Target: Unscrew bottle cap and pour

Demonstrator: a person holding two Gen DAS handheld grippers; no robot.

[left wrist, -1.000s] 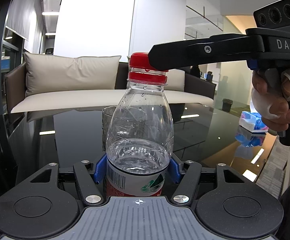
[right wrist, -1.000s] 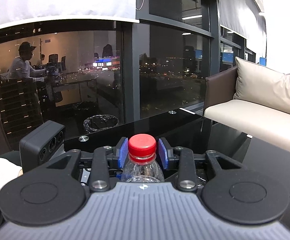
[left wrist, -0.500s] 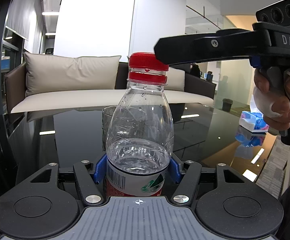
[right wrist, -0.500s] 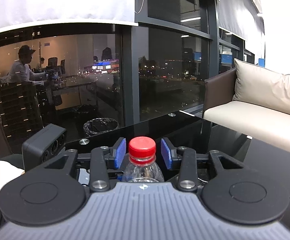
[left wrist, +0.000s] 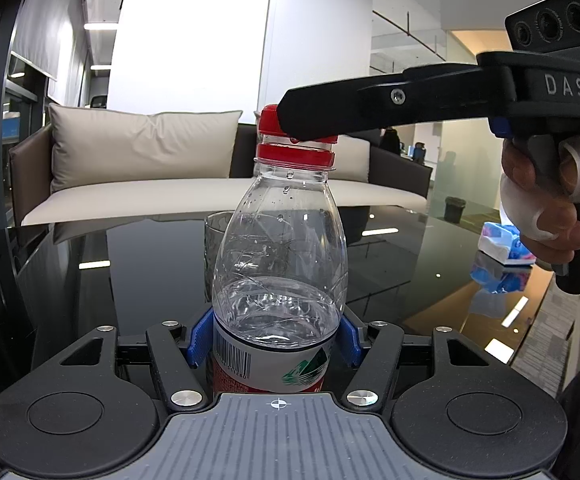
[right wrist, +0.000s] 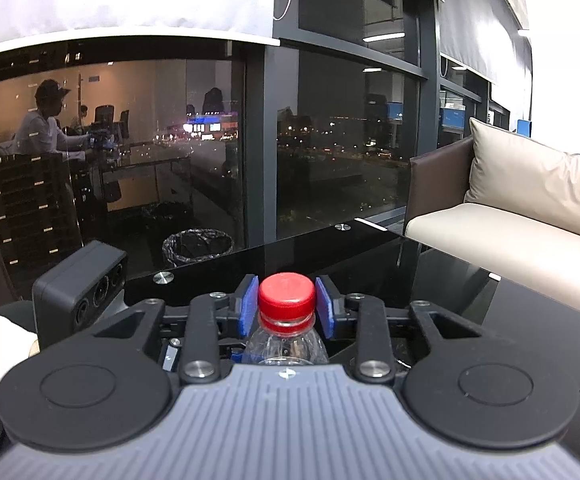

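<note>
Evidently the left hand-held gripper (left wrist: 276, 342) clamps the bottle (left wrist: 280, 264) low to steady it, while the right hand-held gripper (right wrist: 286, 307) pinches the red cap (right wrist: 287, 294) for unscrewing.

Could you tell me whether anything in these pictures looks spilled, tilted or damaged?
Nothing stands out. The bottle stands upright in the left gripper, its red cap sits straight between the right gripper pads, and the table shows no spill.
</note>
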